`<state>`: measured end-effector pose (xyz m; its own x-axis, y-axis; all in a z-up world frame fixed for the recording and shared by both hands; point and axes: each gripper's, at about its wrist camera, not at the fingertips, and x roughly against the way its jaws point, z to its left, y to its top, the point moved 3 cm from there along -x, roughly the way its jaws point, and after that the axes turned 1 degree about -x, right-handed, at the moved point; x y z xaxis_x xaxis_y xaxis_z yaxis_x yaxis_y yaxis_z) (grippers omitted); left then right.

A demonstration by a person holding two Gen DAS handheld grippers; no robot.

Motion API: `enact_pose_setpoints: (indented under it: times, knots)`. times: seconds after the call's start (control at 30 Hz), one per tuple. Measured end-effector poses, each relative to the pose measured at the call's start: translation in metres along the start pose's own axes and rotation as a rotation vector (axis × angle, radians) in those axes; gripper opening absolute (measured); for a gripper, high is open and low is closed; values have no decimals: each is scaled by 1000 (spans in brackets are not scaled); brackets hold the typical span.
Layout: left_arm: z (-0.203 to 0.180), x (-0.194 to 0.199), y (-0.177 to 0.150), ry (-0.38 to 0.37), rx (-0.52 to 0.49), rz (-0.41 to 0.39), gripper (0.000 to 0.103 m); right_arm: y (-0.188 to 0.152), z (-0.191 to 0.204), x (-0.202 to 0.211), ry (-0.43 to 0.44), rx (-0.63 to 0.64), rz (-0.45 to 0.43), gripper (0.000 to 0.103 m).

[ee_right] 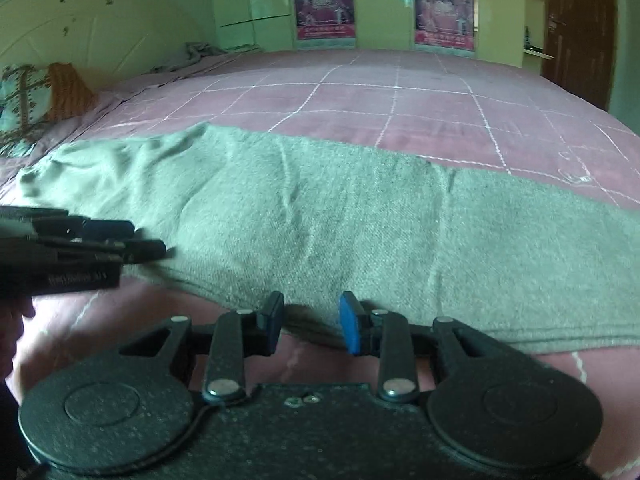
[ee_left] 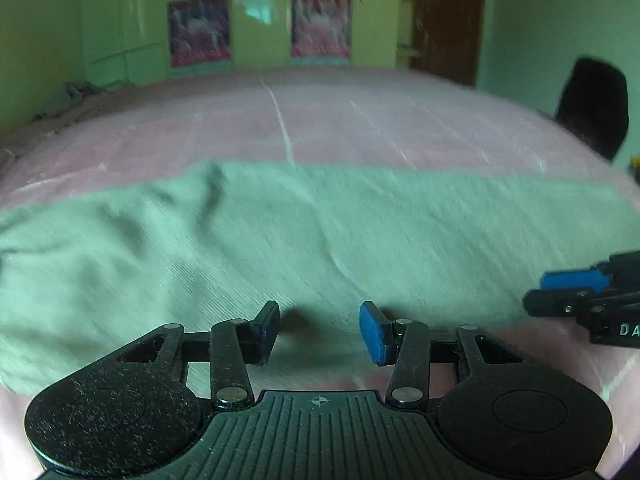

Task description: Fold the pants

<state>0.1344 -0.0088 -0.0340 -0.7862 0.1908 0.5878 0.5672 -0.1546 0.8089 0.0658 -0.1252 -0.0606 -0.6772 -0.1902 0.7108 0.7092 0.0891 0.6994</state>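
Two tools, both spread wide, nothing pinched. Green pants (ee_left: pixel 320 232) (ee_right: pixel 340 216) lie flat across pink checked bed (ee_left: pixel 360 120) (ee_right: pixel 380 92), folded lengthwise, wrinkly at left end. Left tool (ee_left: pixel 319 330) hovers over near edge of pants; contact can't tell. Right tool (ee_right: pixel 311 326) sits at near hem, pads (ee_right: pixel 350 330) straddling fabric edge. Pillows (ee_right: pixel 36 96) far left on bed.

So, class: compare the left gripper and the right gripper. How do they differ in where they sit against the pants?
The left gripper has its fingertips over the pants; the right gripper sits at the pants' near edge, mostly over the pink bedspread. The left gripper's gap looks slightly wider than the right's. Both are open, hold nothing, and have blue pads.
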Motion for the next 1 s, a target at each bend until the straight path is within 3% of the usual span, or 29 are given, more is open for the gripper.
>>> enact_pose_setpoints:
  times: [0.07, 0.17, 0.27, 0.43, 0.53, 0.57, 0.63, 0.7, 0.8, 0.9, 0.93, 1.0]
  knots:
    - [22, 2, 13, 74, -11, -52, 45, 14, -2, 3, 13, -24, -16, 32]
    - [71, -2, 32, 169, 13, -56, 61, 42, 0, 1, 44, -53, -65, 34]
    - [117, -19, 53, 235, 33, -37, 62, 70, 20, -25, 68, -28, -66, 34]
    - [165, -53, 65, 249, 62, 13, 61, 116, 76, -83, 158, -3, -62, 34]
    - [179, -85, 45, 234, 96, 134, 61, 137, 112, -116, 210, 24, -51, 33]
    - [178, -96, 37, 231, 85, 142, 61, 142, 123, -128, 225, 32, -41, 33]
    - [173, -95, 32, 229, 55, 125, 61, 145, 138, -154, 234, 49, 10, 32]
    - [178, -84, 40, 193, 81, 107, 61, 137, 145, -177, 175, 81, 97, 32]
    - [199, -70, 50, 240, 118, 38, 61, 147, 150, -162, 184, 114, 45, 33]
    - [220, -87, 44, 297, 96, 112, 61, 164, 155, -160, 208, 86, -20, 34]
    - [225, -97, 36, 294, 80, 141, 61, 168, 158, -166, 214, 79, -16, 35]
    - [231, -95, 30, 278, 117, 120, 62, 170, 165, -185, 195, 95, 48, 43]
